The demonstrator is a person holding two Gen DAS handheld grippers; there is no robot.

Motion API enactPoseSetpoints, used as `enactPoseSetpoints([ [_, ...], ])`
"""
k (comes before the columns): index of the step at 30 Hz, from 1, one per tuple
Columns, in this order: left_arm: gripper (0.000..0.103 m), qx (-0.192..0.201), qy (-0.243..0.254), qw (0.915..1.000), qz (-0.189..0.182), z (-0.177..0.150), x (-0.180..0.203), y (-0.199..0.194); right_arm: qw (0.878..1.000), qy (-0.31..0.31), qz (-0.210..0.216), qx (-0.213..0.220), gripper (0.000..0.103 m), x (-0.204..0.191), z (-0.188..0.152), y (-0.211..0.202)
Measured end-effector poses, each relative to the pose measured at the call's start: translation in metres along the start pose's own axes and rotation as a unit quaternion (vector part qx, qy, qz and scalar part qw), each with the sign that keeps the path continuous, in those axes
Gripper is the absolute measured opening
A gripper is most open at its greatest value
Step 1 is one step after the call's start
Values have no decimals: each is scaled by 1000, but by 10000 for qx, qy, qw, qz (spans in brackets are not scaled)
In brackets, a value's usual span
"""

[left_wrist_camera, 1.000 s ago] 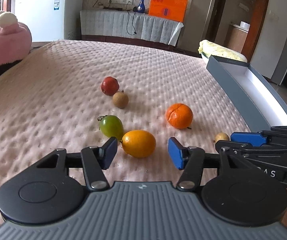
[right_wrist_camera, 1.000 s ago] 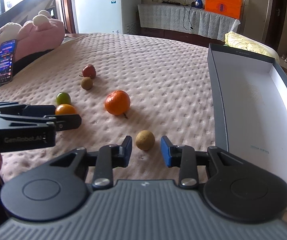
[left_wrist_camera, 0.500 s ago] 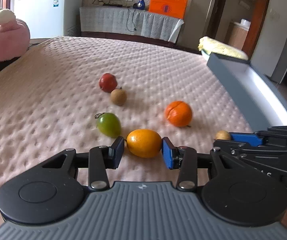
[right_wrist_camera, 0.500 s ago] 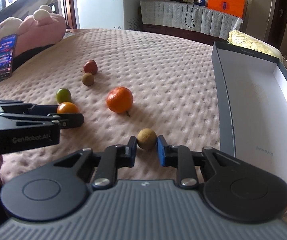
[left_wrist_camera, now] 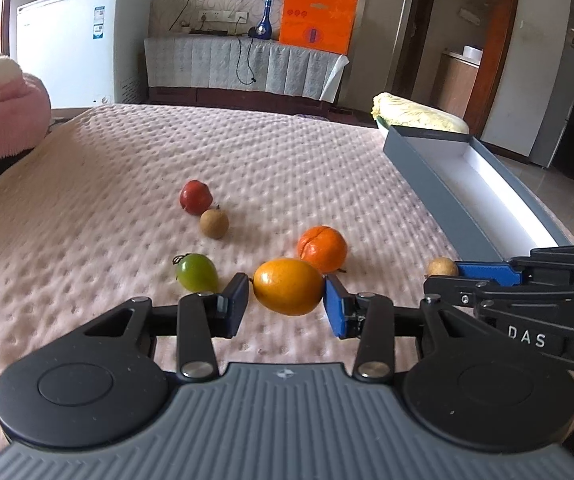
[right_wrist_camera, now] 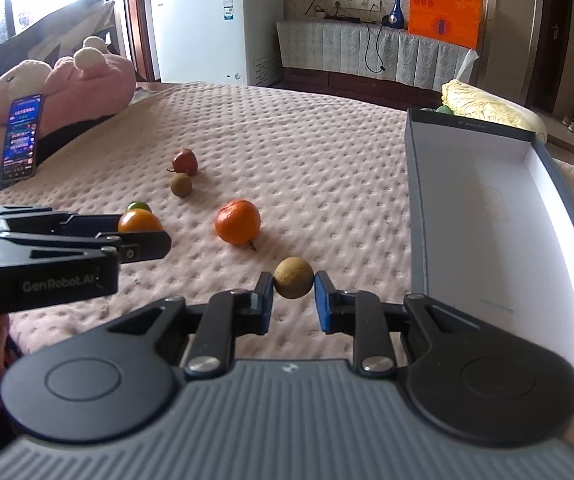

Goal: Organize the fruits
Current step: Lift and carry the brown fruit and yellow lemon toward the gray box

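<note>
Nearest you, your left gripper is clenched on the yellow-orange tomato, its two pads pressing the ends of a smooth, glossy oval; that slick skin could slide out sideways if you tilt or swing, and a harder squeeze may well bruise or split it. Your right gripper is clamped on the nearer longan, a small, round, matte tan ball held only at its widest point, so it could pop free and roll across the mat toward the table edge. Both fruits seem just clear of the dimpled pink table mat, whose soft, bumpy weave would slow a dropped fruit but not stop it. The two grippers sit close side by side, so a hasty swing to the right could knock one against the other. Just left of the left gripper lies the green tomato, smooth with a curled stem, near enough to nudge. Beyond it the mandarin rests, pebbled and slightly flattened with a crease on top. Farther off, a second longan touches or nearly touches a glossy red fruit. Along the right runs the long grey box, stiff card with a white, empty-looking interior; its raised wall could catch a low-carried fruit.
</note>
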State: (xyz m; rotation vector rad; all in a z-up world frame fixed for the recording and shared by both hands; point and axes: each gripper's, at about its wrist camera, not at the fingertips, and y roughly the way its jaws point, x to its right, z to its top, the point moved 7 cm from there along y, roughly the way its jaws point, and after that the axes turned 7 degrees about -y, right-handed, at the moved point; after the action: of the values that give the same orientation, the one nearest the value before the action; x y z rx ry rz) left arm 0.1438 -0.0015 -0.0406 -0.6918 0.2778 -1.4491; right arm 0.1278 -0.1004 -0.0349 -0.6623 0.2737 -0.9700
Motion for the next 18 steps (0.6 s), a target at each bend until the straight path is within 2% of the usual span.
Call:
enactPoseSetpoints([
  [18, 47, 51, 116, 9997, -200, 2, 33, -5, 9993, 230, -8, 307, 25, 22, 1, -29],
])
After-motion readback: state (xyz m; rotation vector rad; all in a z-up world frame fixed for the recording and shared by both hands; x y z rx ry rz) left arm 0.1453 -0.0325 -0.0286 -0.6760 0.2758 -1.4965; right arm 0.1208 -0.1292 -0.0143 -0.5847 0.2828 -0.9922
